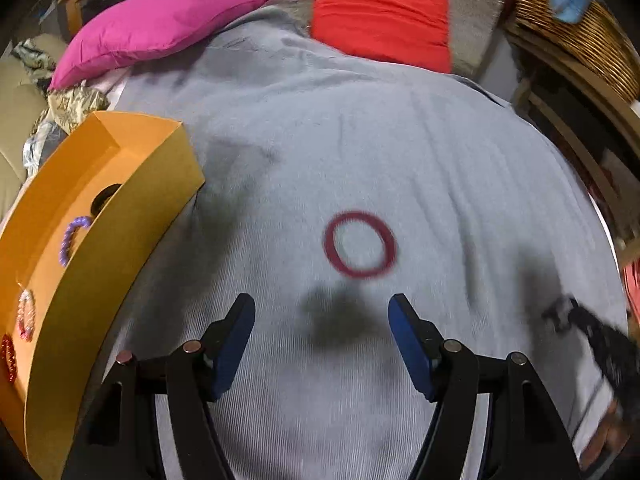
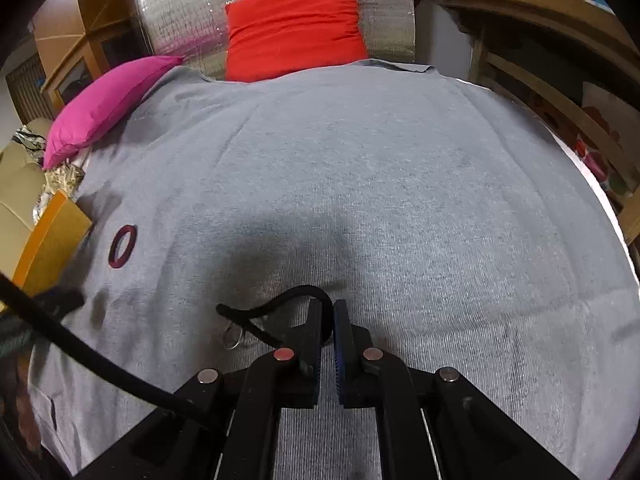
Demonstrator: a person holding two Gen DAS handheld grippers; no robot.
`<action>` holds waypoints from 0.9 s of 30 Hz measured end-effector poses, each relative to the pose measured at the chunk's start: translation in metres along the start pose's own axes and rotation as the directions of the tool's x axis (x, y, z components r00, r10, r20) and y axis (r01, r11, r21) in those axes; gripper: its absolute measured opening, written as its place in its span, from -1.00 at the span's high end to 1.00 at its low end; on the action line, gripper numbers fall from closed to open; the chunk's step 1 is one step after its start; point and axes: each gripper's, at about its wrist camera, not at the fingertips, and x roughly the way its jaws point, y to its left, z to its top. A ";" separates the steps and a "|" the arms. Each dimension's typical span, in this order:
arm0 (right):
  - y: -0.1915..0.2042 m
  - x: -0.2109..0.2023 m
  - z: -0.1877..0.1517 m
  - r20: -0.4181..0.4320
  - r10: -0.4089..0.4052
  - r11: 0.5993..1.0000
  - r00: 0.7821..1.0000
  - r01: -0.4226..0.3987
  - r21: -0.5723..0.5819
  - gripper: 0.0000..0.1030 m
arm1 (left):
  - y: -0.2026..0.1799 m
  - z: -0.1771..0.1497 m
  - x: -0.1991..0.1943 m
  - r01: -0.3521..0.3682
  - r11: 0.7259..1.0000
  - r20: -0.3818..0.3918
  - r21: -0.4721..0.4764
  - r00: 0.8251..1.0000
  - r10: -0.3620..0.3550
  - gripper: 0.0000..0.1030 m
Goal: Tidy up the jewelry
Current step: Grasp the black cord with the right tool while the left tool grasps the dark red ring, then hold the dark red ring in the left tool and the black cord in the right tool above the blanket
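A dark red bangle (image 1: 359,244) lies flat on the grey blanket (image 1: 400,140), just ahead of my left gripper (image 1: 322,312), which is open and empty above it. An orange box (image 1: 120,220) at the left holds a purple beaded bracelet (image 1: 72,238), a pink one (image 1: 26,314) and a red one (image 1: 8,358). My right gripper (image 2: 332,312) is shut on a black cord necklace (image 2: 276,306) with a silver ring (image 2: 233,336) hanging from it, low over the blanket (image 2: 400,180). The bangle (image 2: 123,246) and the box (image 2: 52,240) show at the far left there.
A pink pillow (image 1: 152,28) and a red pillow (image 1: 380,12) lie at the far end of the blanket. A wicker basket (image 1: 580,28) and wooden shelves (image 2: 540,80) stand to the right. The right gripper's tip (image 1: 560,312) shows at the right edge of the left wrist view.
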 end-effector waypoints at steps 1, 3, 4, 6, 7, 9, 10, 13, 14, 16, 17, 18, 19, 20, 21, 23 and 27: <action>-0.002 -0.001 -0.002 0.006 0.004 1.000 1.000 -0.004 0.002 0.89 | 0.001 0.004 0.004 0.000 1.000 -0.005 -0.012 1.000 0.000 -0.36; -0.006 -0.002 -0.003 0.020 0.018 1.000 1.000 -0.019 0.017 0.89 | -0.001 0.012 0.014 -0.003 0.999 -0.018 -0.032 1.000 0.002 -0.35; -0.008 -0.003 -0.005 0.025 0.026 0.999 0.999 -0.027 0.025 0.89 | -0.002 0.015 0.019 -0.006 0.999 -0.026 -0.032 1.000 0.005 -0.35; -0.011 -0.001 -0.010 0.027 0.038 0.999 0.999 -0.039 0.031 0.89 | -0.004 0.019 0.027 -0.020 0.999 -0.038 -0.034 0.999 0.019 -0.35; -0.012 0.002 -0.012 0.023 0.042 0.999 0.999 -0.043 0.030 0.89 | -0.006 0.020 0.031 -0.030 0.999 -0.044 -0.028 0.999 0.029 -0.35; -0.011 0.004 -0.013 0.020 0.048 0.999 0.999 -0.049 0.023 0.89 | -0.007 0.019 0.037 -0.028 0.999 -0.058 -0.029 0.998 0.026 0.04; -0.010 0.005 -0.012 0.022 0.053 0.998 0.998 -0.054 0.019 0.89 | -0.007 0.019 0.038 -0.022 0.999 -0.058 -0.031 0.998 0.020 0.10; -0.010 0.007 -0.012 0.024 0.059 0.998 0.998 -0.059 0.017 0.89 | -0.014 0.019 0.035 -0.024 1.000 -0.047 0.011 0.999 0.024 0.80; -0.008 0.009 -0.011 0.023 0.060 0.998 0.998 -0.060 0.018 0.89 | -0.015 0.018 0.033 -0.020 1.000 -0.045 0.017 0.999 0.021 0.84; -0.008 0.008 -0.010 0.027 0.063 0.998 0.998 -0.064 0.019 0.89 | -0.014 0.015 0.028 0.001 1.000 -0.047 0.019 0.999 0.000 0.88; -0.009 0.006 -0.010 0.029 0.067 0.997 0.997 -0.067 0.023 0.89 | -0.013 0.012 0.025 0.007 1.000 -0.045 0.023 0.999 -0.006 0.90; -0.010 0.004 -0.011 0.033 0.068 0.997 0.997 -0.068 0.026 0.89 | -0.011 0.010 0.020 0.018 0.999 -0.038 0.028 0.999 -0.017 0.90; -0.011 0.002 -0.011 0.036 0.067 0.997 0.997 -0.068 0.027 0.89 | -0.010 0.006 0.016 0.027 0.999 -0.032 0.030 0.999 -0.026 0.90; -0.012 -0.001 -0.012 0.039 0.068 0.997 0.997 -0.069 0.028 0.89 | -0.008 0.002 0.011 0.034 0.999 -0.026 0.031 0.999 -0.034 0.90; -0.013 -0.003 -0.013 0.041 0.073 0.997 0.996 -0.075 0.032 0.89 | -0.008 -0.003 0.004 0.040 0.999 -0.019 0.037 0.999 -0.039 0.90; -0.017 -0.010 -0.015 0.048 0.085 0.995 0.995 -0.087 0.044 0.89 | -0.008 -0.012 -0.006 0.055 0.998 -0.005 0.044 0.998 -0.055 0.90; -0.018 -0.026 -0.023 0.064 0.099 0.993 0.993 -0.103 0.055 0.89 | -0.004 -0.029 -0.027 0.088 0.995 0.018 0.037 0.996 -0.088 0.90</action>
